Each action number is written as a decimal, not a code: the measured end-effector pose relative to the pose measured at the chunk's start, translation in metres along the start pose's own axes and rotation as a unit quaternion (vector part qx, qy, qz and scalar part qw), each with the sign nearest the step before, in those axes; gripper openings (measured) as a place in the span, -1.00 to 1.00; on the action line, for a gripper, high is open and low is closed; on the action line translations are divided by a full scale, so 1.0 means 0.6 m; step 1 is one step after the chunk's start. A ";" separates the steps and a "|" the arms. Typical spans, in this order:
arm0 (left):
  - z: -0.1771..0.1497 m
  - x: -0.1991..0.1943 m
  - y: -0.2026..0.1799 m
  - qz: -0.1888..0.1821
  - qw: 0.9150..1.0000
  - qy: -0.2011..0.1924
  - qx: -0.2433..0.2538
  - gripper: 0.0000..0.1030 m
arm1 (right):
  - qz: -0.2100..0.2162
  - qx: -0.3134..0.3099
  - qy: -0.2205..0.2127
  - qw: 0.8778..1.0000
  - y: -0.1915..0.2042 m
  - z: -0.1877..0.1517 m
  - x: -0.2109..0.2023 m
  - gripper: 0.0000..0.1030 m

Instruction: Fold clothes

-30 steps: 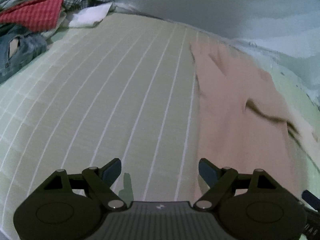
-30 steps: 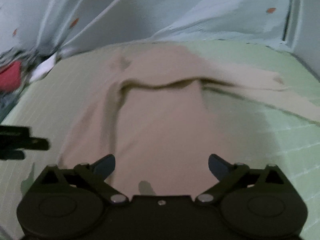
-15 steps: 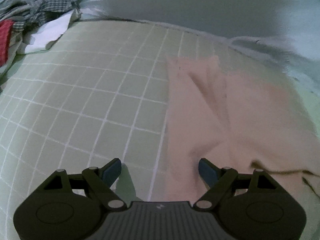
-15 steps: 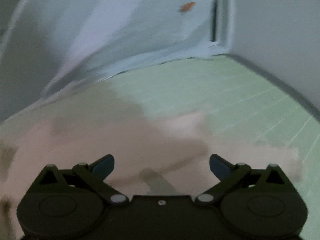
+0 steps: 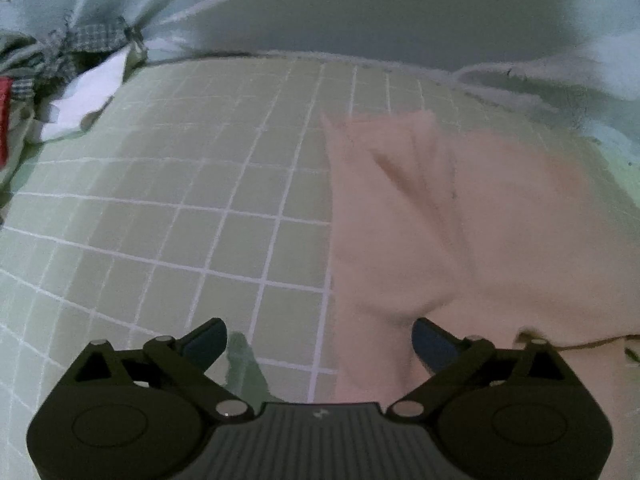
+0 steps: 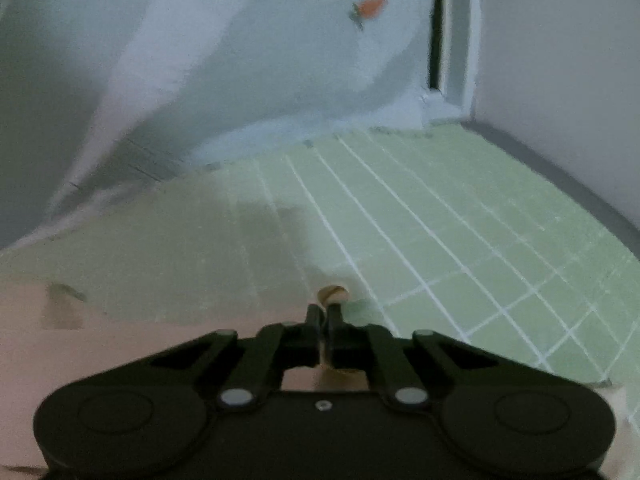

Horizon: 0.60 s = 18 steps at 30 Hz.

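Observation:
A pale pink garment (image 5: 460,220) lies spread on a green checked sheet (image 5: 180,200), filling the right half of the left wrist view. My left gripper (image 5: 318,338) is open and empty, low over the garment's left edge. In the right wrist view my right gripper (image 6: 325,316) is shut on a pinch of the pink garment (image 6: 120,344); a small fold of cloth sticks out past the fingertips (image 6: 335,292). The garment runs off to the left under the gripper.
A pile of other clothes (image 5: 48,76), checked, white and red, lies at the far left. A pale blue curtain (image 6: 240,60) hangs along the back edge of the sheet. A white wall (image 6: 560,80) bounds the sheet on the right.
My right gripper has swung right toward the garment's edge and shut on the cloth. My left gripper has stayed open and barely moved in the last half second.

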<state>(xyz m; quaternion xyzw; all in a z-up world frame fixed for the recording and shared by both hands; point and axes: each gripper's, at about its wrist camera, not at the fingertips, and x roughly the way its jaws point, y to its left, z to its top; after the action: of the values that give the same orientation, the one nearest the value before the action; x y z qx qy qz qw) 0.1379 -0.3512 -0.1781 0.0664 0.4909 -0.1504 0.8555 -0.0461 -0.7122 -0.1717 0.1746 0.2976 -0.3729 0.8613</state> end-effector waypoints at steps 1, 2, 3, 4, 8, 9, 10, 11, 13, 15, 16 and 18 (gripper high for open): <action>-0.003 -0.014 0.004 -0.003 1.000 -0.009 -0.001 0.90 | 0.015 -0.005 -0.008 1.000 0.010 0.001 -0.018 -0.93; -0.005 -0.030 0.009 -0.005 1.000 -0.018 -0.002 0.90 | 0.034 -0.010 -0.016 0.999 0.022 0.002 -0.038 -0.94; -0.010 -0.046 0.014 -0.007 1.000 -0.027 -0.004 0.90 | 0.054 -0.019 -0.023 0.998 0.039 0.000 -0.062 -0.94; -0.015 -0.061 0.019 -0.008 0.999 -0.035 -0.008 0.90 | 0.079 -0.031 -0.030 0.996 0.061 -0.007 -0.093 -0.94; -0.044 -0.115 0.041 -0.010 0.998 -0.056 -0.026 0.90 | 0.208 -0.066 -0.014 0.976 0.144 -0.065 -0.197 -0.94; -0.053 -0.125 0.045 -0.010 0.998 -0.058 -0.030 0.90 | 0.241 -0.076 0.002 0.967 0.166 -0.089 -0.221 -0.93; -0.062 -0.135 0.050 -0.010 0.998 -0.059 -0.034 0.90 | 0.254 -0.091 0.016 0.963 0.177 -0.108 -0.234 -0.91; -0.071 -0.144 0.054 -0.011 0.997 -0.060 -0.037 0.90 | 0.259 -0.106 0.027 0.960 0.184 -0.124 -0.244 -0.90; -0.088 -0.161 0.062 -0.011 0.997 -0.063 -0.043 0.90 | 0.270 -0.137 0.051 0.952 0.199 -0.157 -0.264 -0.69; -0.103 -0.175 0.067 -0.015 0.997 -0.064 -0.049 0.90 | 0.280 -0.167 0.074 0.942 0.214 -0.189 -0.284 -0.18; -0.107 -0.178 0.068 -0.019 0.997 -0.063 -0.051 0.90 | 0.285 -0.182 0.085 0.937 0.222 -0.205 -0.294 0.02; -0.117 -0.184 0.063 -0.031 0.996 -0.062 -0.055 0.90 | 0.281 -0.189 0.090 0.936 0.220 -0.220 -0.312 0.70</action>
<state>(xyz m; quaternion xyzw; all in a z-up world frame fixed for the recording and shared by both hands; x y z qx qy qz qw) 0.0403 -0.2759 -0.1205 -0.0053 0.4463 -0.1531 0.8817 -0.1004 -0.4549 -0.1416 0.1180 0.3780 -0.0350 0.9176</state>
